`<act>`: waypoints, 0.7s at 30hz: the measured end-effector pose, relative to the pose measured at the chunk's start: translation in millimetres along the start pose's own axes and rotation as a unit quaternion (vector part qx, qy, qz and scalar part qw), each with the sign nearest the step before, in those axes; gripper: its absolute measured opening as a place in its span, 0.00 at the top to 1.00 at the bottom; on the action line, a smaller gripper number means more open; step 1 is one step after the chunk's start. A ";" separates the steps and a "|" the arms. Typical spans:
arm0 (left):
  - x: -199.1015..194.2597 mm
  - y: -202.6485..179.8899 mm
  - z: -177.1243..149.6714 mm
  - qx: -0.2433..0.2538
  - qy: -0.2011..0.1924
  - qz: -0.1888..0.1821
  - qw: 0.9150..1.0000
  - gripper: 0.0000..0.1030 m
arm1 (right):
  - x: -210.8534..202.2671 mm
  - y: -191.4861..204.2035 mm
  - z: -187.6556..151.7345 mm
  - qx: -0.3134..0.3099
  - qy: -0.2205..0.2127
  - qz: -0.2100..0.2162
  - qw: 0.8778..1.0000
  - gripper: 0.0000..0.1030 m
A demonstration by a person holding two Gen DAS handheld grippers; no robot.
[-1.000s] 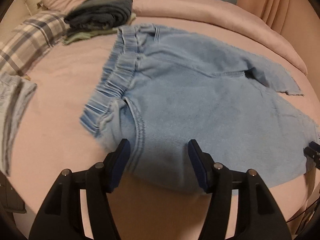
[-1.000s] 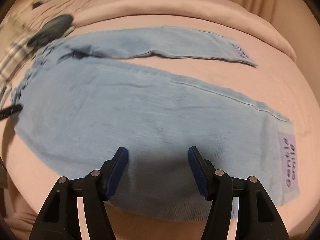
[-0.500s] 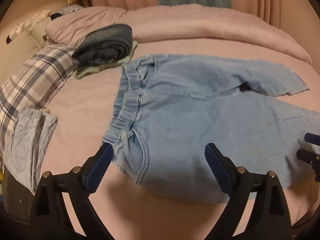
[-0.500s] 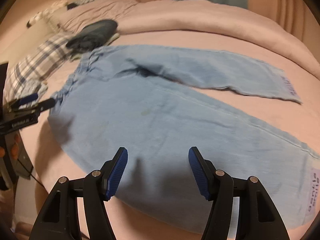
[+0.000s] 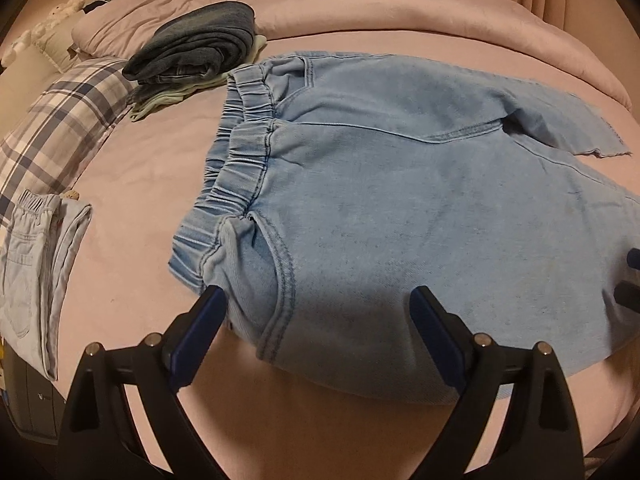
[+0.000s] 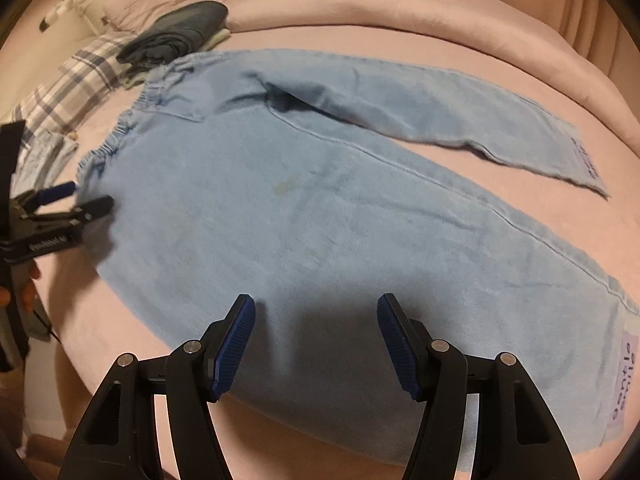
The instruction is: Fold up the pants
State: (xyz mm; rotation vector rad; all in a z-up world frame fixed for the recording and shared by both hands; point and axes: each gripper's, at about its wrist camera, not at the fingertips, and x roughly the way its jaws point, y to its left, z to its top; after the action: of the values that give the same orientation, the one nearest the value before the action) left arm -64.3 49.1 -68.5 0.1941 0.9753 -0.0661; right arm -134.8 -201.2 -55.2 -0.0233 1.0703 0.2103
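Light blue denim pants (image 5: 400, 184) lie flat on a pink bed, elastic waistband (image 5: 236, 168) to the left, both legs spread to the right (image 6: 360, 208). My left gripper (image 5: 316, 316) is open and empty, just above the near hip corner by the waistband; it also shows in the right wrist view (image 6: 86, 200). My right gripper (image 6: 316, 328) is open and empty over the near edge of the near leg. A lilac label (image 6: 622, 380) marks the near hem.
A folded pile of dark jeans (image 5: 196, 48) sits beyond the waistband. A plaid pillow (image 5: 60, 132) and folded pale jeans (image 5: 36, 272) lie at the left. A rolled pink duvet (image 5: 400, 12) runs along the back. The bed edge (image 5: 280, 420) is near.
The left gripper opened wide, then moved back in toward the near waistband corner. The right gripper pulled back and left, bringing the whole pants into view.
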 end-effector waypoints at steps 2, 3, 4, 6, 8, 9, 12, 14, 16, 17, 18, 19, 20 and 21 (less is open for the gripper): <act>3.7 0.6 0.1 0.001 0.003 -0.001 1.000 0.10 | 0.5 7.6 4.2 -0.005 -0.008 0.015 1.000 0.39; 6.5 1.0 -0.6 0.003 0.005 -0.001 1.000 0.09 | 1.4 10.9 5.2 -0.008 -0.013 0.019 1.000 0.39; 8.1 1.7 -0.8 0.003 0.005 -0.002 1.000 0.08 | 5.2 17.1 6.4 -0.016 -0.015 0.024 0.999 0.39; 10.3 3.5 -2.0 0.003 0.002 -0.004 1.000 0.05 | 13.5 25.0 6.3 -0.027 -0.007 0.034 0.999 0.38; 11.7 7.3 -1.7 0.001 0.004 -0.014 1.000 0.05 | 27.9 33.0 4.1 -0.046 0.013 0.033 0.998 0.32; 11.2 10.7 -1.1 -0.001 0.008 -0.023 1.000 0.05 | 30.0 36.9 3.2 -0.060 0.015 0.028 0.998 0.28; 2.1 25.9 7.4 -0.018 0.008 -0.073 0.997 0.06 | 27.4 45.3 10.5 -0.092 0.030 0.024 0.995 0.27; -7.1 38.6 24.3 -0.029 -0.012 -0.096 0.995 0.05 | 20.9 38.5 23.7 -0.081 0.024 0.056 0.995 0.27; -11.0 43.8 44.3 -0.021 -0.030 -0.087 0.996 0.05 | 14.4 29.1 45.3 -0.069 0.002 0.074 0.995 0.27; -11.2 46.3 57.5 -0.014 -0.041 -0.078 0.996 0.05 | 13.0 25.2 56.2 -0.068 -0.008 0.072 0.995 0.27; -9.9 48.8 73.9 -0.005 -0.054 -0.068 0.996 0.05 | 11.1 21.7 67.6 -0.069 -0.019 0.070 0.995 0.27; -7.4 51.1 86.6 0.001 -0.064 -0.062 0.996 0.05 | 8.8 18.9 82.0 -0.076 -0.035 0.067 0.994 0.27; -3.0 53.7 101.1 0.008 -0.070 -0.064 0.995 0.05 | 6.6 15.7 97.1 -0.087 -0.055 0.065 0.992 0.27; 5.1 56.9 118.5 0.010 -0.071 -0.073 0.995 0.05 | 6.7 12.4 111.1 -0.096 -0.069 0.063 0.991 0.27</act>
State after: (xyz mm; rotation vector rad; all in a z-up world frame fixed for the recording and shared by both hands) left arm 43.3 82.2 -0.5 0.1342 0.8453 -0.2201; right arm -37.5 -174.6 -6.5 -0.1136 0.9123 0.4222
